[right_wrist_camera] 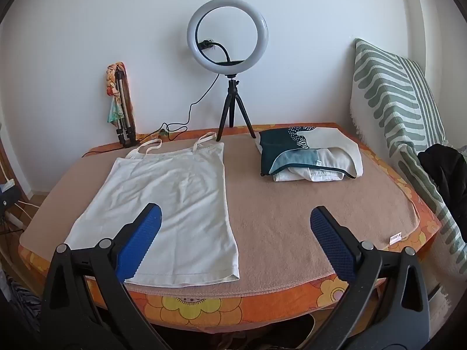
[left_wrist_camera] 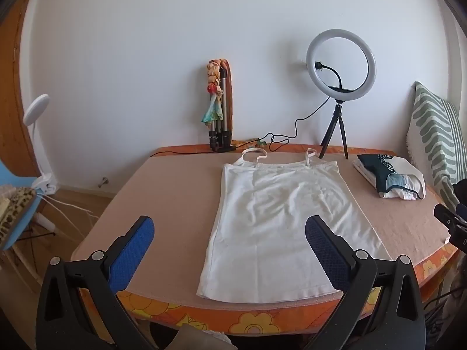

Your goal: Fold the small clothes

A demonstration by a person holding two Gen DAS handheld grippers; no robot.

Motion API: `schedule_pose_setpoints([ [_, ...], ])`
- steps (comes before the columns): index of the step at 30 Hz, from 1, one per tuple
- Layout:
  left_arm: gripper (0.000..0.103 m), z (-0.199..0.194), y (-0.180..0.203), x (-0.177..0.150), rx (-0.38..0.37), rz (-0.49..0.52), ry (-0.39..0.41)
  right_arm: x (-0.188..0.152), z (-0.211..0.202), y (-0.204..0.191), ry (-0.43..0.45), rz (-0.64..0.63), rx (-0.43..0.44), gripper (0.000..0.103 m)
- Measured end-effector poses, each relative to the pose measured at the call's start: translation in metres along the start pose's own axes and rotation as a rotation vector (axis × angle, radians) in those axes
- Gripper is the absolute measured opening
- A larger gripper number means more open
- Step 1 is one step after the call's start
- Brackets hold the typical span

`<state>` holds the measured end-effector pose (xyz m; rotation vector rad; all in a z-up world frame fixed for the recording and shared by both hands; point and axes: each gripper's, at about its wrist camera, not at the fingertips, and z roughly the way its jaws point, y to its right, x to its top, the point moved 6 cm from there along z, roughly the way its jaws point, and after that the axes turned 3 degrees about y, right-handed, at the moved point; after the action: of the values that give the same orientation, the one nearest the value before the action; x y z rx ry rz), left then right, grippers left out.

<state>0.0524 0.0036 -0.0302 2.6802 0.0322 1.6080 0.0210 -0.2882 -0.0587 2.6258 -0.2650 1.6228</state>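
Observation:
A white strappy tank top (left_wrist_camera: pixel 280 218) lies spread flat on the beige blanket, straps toward the wall, hem at the near edge; it also shows in the right wrist view (right_wrist_camera: pixel 172 204). My left gripper (left_wrist_camera: pixel 229 227) is open and empty, held above the near edge over the top's lower left part. My right gripper (right_wrist_camera: pixel 235 218) is open and empty, above the near edge just right of the top's hem. A stack of folded clothes (right_wrist_camera: pixel 309 157) sits at the back right and also shows in the left wrist view (left_wrist_camera: pixel 388 178).
The table (right_wrist_camera: pixel 204 309) has an orange flowered cover under the beige blanket (right_wrist_camera: pixel 306 218). A ring light on a tripod (right_wrist_camera: pixel 227 32), its cable and a folded tripod (right_wrist_camera: pixel 122 110) stand at the back. A green striped cushion (right_wrist_camera: pixel 402 110) lies at the right.

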Motion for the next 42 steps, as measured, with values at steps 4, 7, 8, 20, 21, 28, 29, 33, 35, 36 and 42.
schedule_pose_setpoints([
  [4, 0.103, -0.003, -0.003, 0.005, -0.002, 0.007, 0.017, 0.000, 0.000, -0.001, -0.004, 0.002, -0.002, 0.103],
  [7, 0.103, -0.002, 0.004, 0.003, 0.006, 0.028, 0.013, 0.001, 0.000, -0.001, 0.002, 0.003, -0.002, 0.103],
  [8, 0.103, -0.002, 0.004, 0.003, 0.004, 0.026, 0.014, 0.001, -0.001, -0.001, 0.003, 0.007, 0.002, 0.103],
  [20, 0.103, -0.004, 0.009, 0.006, -0.006, 0.021, 0.029, 0.003, 0.000, -0.003, 0.006, 0.007, 0.006, 0.103],
  [21, 0.103, -0.004, 0.009, 0.006, -0.006, 0.019, 0.030, 0.003, 0.000, -0.003, 0.006, 0.011, 0.009, 0.103],
  [28, 0.103, -0.004, 0.009, 0.006, -0.014, 0.015, 0.034, 0.002, 0.002, -0.003, 0.005, 0.016, 0.017, 0.103],
  [29, 0.103, -0.007, 0.009, 0.011, -0.014, 0.015, 0.028, 0.002, 0.003, -0.004, 0.004, 0.017, 0.018, 0.103],
  [33, 0.103, -0.007, 0.009, 0.012, -0.016, 0.014, 0.022, 0.001, 0.003, -0.004, 0.004, 0.015, 0.016, 0.103],
  [35, 0.103, -0.007, 0.009, 0.012, -0.019, 0.013, 0.023, 0.002, 0.003, -0.003, 0.005, 0.017, 0.017, 0.103],
  [36, 0.103, -0.008, 0.009, 0.012, -0.020, 0.014, 0.025, 0.002, 0.003, -0.003, 0.005, 0.017, 0.018, 0.103],
  [42, 0.103, -0.008, 0.009, 0.012, -0.021, 0.008, 0.028, 0.001, 0.004, -0.004, 0.003, 0.018, 0.023, 0.103],
])
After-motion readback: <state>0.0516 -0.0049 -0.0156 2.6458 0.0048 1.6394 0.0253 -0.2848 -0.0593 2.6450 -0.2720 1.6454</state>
